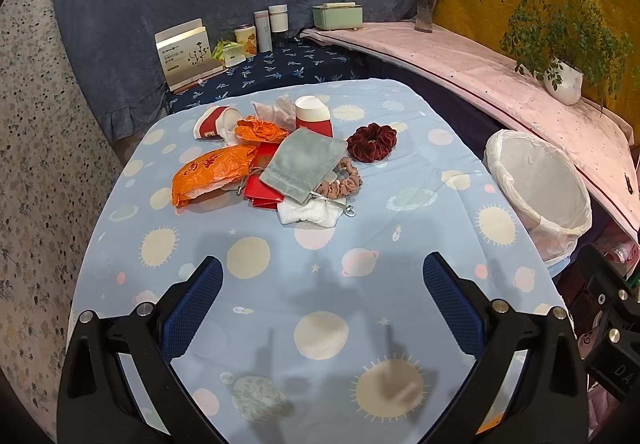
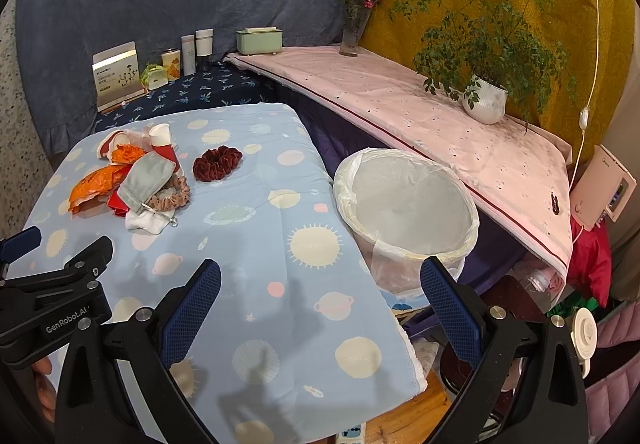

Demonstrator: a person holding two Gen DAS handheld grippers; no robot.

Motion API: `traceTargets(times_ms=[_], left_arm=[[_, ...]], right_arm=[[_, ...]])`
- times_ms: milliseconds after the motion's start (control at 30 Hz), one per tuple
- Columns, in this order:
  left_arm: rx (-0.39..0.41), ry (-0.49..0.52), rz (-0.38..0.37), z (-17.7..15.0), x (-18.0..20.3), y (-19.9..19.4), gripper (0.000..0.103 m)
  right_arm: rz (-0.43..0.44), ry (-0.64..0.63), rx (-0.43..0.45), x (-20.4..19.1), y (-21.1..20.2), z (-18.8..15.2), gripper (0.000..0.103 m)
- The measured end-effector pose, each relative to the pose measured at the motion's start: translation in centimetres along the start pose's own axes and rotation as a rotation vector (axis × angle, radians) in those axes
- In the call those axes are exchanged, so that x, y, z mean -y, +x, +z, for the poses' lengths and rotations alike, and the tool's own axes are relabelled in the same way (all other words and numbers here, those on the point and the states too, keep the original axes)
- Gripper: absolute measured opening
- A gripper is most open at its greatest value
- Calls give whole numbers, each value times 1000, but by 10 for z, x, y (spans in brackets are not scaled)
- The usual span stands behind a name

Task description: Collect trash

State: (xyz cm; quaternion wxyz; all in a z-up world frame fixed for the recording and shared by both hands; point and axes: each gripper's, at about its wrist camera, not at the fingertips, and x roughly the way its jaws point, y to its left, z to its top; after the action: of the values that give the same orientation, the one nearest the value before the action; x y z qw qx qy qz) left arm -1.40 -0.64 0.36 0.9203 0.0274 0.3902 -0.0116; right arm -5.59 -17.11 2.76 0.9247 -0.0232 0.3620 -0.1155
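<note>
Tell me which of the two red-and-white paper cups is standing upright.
The right-hand paper cup, standing mouth-up behind the grey pouch. The left cup lies tipped on its side.

red packet (image 1: 264, 195): mostly hidden under pouch | box print (image 1: 188, 55): unreadable

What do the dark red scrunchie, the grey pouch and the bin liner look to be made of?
Dark red scrunchie: velvet-like fabric, soft sheen on its ruffles. Grey pouch: probably velour or suede-like cloth, matte nap. Bin liner: thin translucent white plastic film, crinkled over the rim.
</note>
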Motion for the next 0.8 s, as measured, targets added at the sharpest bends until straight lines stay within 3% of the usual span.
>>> traceTargets(times_ms=[800], left_arm=[[4,1,-3,0,3,-2,96]], right_arm=[[-1,2,5,2,-1,0,96]])
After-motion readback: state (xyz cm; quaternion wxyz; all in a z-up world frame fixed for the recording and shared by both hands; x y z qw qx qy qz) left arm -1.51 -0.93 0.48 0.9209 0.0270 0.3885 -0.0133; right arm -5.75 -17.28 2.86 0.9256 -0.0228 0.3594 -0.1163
